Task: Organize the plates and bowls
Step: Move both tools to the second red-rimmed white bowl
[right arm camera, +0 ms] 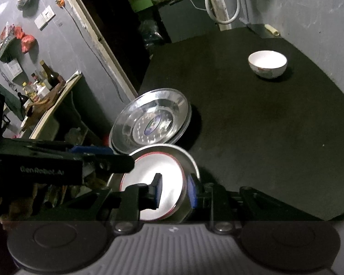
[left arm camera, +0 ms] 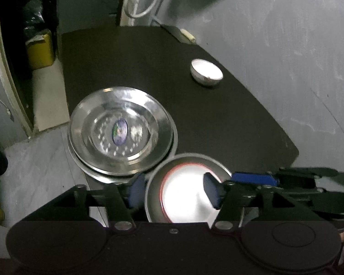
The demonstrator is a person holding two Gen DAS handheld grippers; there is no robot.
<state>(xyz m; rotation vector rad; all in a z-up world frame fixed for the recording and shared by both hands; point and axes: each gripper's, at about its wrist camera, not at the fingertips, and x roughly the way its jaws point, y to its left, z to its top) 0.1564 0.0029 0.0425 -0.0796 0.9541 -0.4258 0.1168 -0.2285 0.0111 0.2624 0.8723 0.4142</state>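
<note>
two claws [left arm camera: 174,191] [right arm camera: 175,191] gripping one red-rimmed bowl [left arm camera: 185,197], "genrobot.ai" on left claw, stickered steel plate [right arm camera: 151,119]

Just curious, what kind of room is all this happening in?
Probably a modest home kitchen or storeroom: steel plates and a white bowl on a dark table, with a shelf of bottles along the grey wall.
</note>
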